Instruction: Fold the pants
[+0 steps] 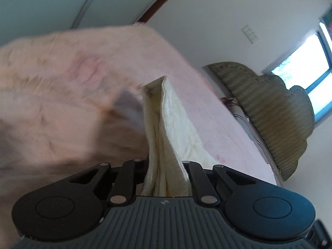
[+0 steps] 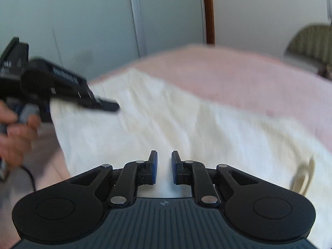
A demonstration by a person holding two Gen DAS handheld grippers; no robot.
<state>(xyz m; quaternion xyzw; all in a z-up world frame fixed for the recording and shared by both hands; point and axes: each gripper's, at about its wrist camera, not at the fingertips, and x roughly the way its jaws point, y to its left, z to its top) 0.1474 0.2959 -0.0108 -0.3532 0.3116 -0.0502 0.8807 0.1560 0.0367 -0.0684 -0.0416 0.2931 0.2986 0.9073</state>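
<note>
One pair of cream pants [image 2: 166, 120] — left gripper [image 1: 166, 166] clamped on a fold (one), right gripper [image 2: 164, 166] nearly together, empty.

Right gripper [image 2: 164, 167], own wrist view: matte black linkage arms fanning from two broad rounded housings, each housing with a shallow circular recess. Silver pivot pins at the joints, larger ones near the base. Fingertip pads [image 2: 154, 167] blue, set in black holders. Base plate dark grey with fine parallel ribs and a small emblem at its top centre.

Left gripper [image 1: 166, 172], own wrist view: same build, with black arms, silver pins, a ribbed grey plate and a small emblem; pads hidden.

Left gripper seen from the right wrist view [image 2: 108, 106]: black body, blurred white lettering along its side, a thin dark cable [image 2: 29, 174] trailing below the person's hand [image 2: 14, 132]. No sleeve visible.
</note>
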